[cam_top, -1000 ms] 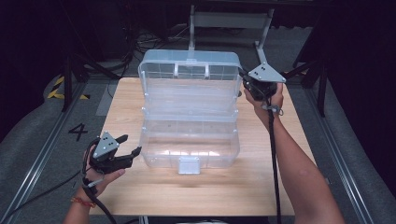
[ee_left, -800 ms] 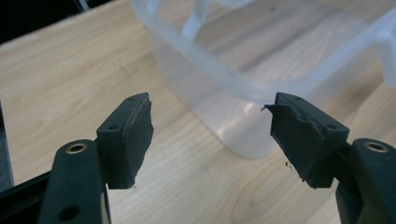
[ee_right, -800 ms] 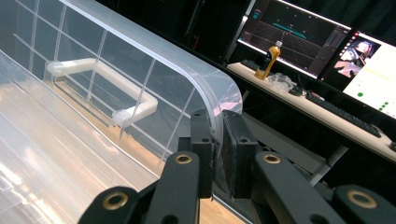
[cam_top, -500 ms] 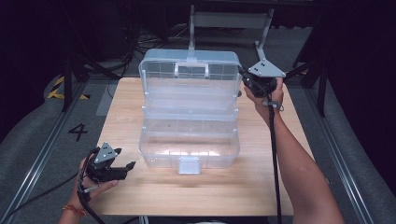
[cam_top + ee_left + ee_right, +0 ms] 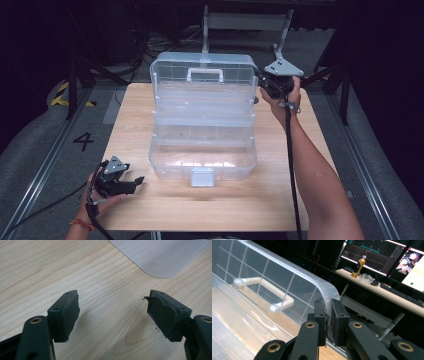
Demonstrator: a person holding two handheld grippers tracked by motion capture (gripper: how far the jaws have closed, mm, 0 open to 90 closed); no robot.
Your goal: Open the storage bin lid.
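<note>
Clear toolbox lid pinched by right hand-held gripper, on wooden table

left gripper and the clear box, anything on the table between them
Nothing: in the high view, bare wooden table separates the open left gripper from the clear box.

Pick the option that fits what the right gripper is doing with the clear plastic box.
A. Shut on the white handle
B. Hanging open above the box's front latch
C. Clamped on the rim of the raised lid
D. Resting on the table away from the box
C: in the right gripper view the right gripper has its jaws closed on the curved edge of the lid, well clear of the white handle.
</note>
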